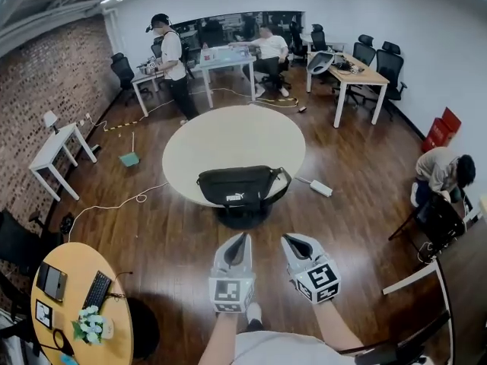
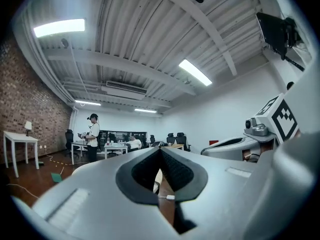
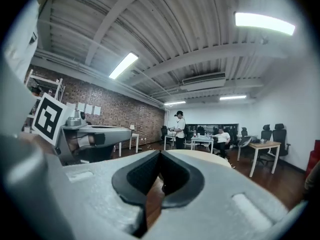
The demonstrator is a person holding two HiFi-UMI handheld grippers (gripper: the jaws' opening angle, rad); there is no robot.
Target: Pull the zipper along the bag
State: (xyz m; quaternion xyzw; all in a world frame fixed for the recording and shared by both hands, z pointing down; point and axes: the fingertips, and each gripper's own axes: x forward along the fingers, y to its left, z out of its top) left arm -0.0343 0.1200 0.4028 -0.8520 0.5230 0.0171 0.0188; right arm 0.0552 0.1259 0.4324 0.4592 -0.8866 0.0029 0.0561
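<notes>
A black waist bag [image 1: 240,186] with a white logo lies at the near edge of a round cream table [image 1: 228,139]; its strap loops out to the right. Both grippers hang in the air short of the table, apart from the bag. My left gripper [image 1: 244,236] is shut, its dark pads meeting at the tips [image 2: 160,149] with nothing between them. Beside it, my right gripper [image 1: 288,239] is also shut and holds nothing [image 3: 160,153]. Each gripper shows in the other's view: the right gripper [image 2: 235,143] and the left gripper [image 3: 95,132]. The bag's zipper is too small to make out.
A small round wooden table [image 1: 76,303] with a keyboard, a tablet and flowers stands at lower left. A white power strip [image 1: 320,188] and cables lie on the wood floor. Desks, office chairs and several people fill the back; one person [image 1: 445,173] crouches at right.
</notes>
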